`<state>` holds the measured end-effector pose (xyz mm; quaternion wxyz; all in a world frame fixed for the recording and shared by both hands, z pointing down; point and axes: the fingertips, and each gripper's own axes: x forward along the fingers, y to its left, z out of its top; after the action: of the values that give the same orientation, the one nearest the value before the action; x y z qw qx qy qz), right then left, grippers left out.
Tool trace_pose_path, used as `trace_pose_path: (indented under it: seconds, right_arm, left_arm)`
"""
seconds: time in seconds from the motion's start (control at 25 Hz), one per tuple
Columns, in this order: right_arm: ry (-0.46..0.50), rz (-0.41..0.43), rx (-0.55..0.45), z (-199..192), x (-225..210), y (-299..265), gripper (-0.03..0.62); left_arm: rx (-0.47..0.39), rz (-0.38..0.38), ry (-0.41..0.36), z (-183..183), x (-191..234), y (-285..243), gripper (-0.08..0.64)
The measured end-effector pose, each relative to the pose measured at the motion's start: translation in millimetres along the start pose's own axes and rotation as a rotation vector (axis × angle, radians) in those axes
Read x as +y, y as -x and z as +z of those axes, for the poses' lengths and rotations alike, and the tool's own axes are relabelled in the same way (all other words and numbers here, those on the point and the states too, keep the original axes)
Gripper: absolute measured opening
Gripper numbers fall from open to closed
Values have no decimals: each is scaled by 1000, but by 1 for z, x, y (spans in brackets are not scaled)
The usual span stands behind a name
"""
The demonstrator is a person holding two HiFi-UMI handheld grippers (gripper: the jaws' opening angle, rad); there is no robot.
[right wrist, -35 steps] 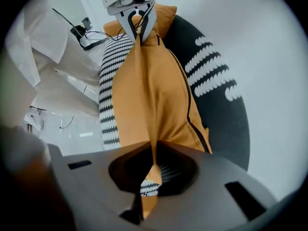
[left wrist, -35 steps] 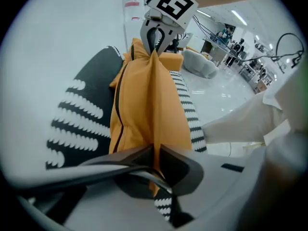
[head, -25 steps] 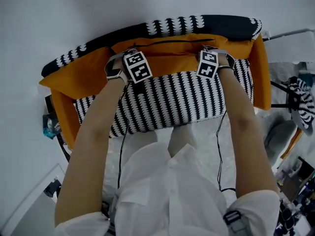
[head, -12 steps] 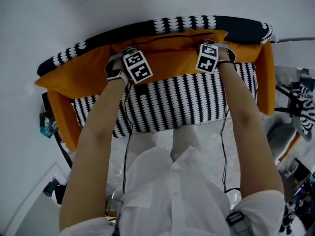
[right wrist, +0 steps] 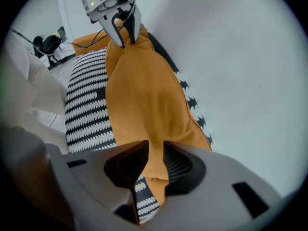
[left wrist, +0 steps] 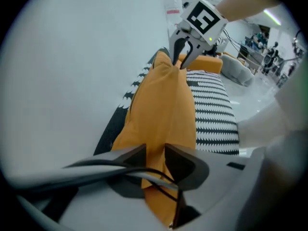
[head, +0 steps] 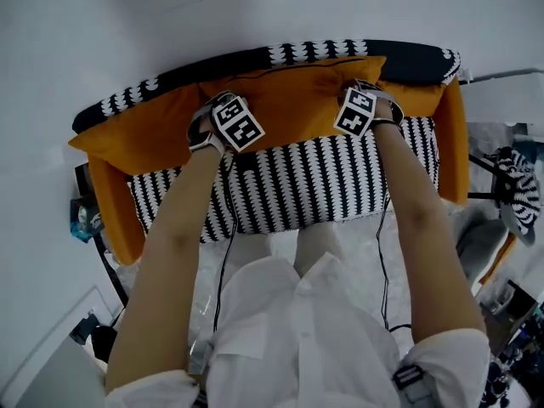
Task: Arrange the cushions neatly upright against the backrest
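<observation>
Steeply downward, left gripper (left wrist: 155, 154) and right gripper (right wrist: 155, 150) straddle the top edge of the orange fabric cushion (head: 289, 100) beside the white wall (head: 255, 7), jaws just opening

White short-sleeved collared shirt (head: 297, 334). Left marker cube (head: 236, 123) and right marker cube (head: 357, 111) bear black-and-white squares; thin black cables (head: 223, 253) trail nearward.

A white wall (head: 170, 15) fills the background. Close by the wall, at the left, sits a small blue object (head: 85, 219). Well out from the wall, on the right, black-and-white patterned fabric (head: 520, 185) drapes a black frame, beside a grey rounded seat (head: 484, 236).
</observation>
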<state>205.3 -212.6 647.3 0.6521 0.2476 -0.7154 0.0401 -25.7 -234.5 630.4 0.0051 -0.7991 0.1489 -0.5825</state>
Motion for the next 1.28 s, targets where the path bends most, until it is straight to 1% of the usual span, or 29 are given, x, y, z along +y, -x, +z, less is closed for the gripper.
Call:
trace_pose_path:
  seconds: [0.08, 0.24, 0.32, 0.4, 0.48, 0.56, 0.6, 0.76, 0.84, 0.92, 1.0, 1.04, 1.28]
  right_arm:
    - [-126, -22, -74, 6, -4, 21, 103]
    - [-490, -78, -309, 21, -15, 79, 92]
    - [-664, -111, -423, 25, -19, 113, 83]
    - [-794, -138, -524, 29, -20, 145, 74]
    - [-876, -155, -624, 36, -18, 177, 63]
    - [-914, -178, -709, 42, -14, 211, 58]
    - [-925, -194, -748, 44, -12, 228, 58]
    - [-948, -239, -902, 56, 0, 291, 35]
    - [-933, -264, -937, 61, 10, 317, 34]
    - [-915, -289, -968, 64, 18, 339, 32]
    - [-906, -303, -1005, 63, 24, 359, 29]
    - [-898, -314, -1021, 62, 26, 369, 16]
    - [-869, -419, -1089, 59, 41, 420, 6]
  left_arm:
    - [-73, 23, 103, 2, 3, 18, 127]
    - [-268, 65, 335, 7, 10, 77, 109]
    - [-370, 84, 432, 5, 15, 112, 104]
    - [-466, 117, 516, -3, 23, 151, 97]
    - [-559, 169, 596, -13, 33, 192, 92]
    - [-649, 222, 653, -21, 39, 235, 91]
    - [-690, 249, 666, -24, 40, 256, 89]
    - [-822, 375, 669, -41, 41, 335, 87]
    - [-889, 422, 696, -54, 36, 369, 86]
    - [-933, 464, 703, -67, 30, 398, 86]
    - [-955, 504, 694, -76, 23, 421, 84]
    - [-971, 523, 690, -78, 21, 432, 84]
    - [-1105, 662, 647, -78, 4, 497, 84]
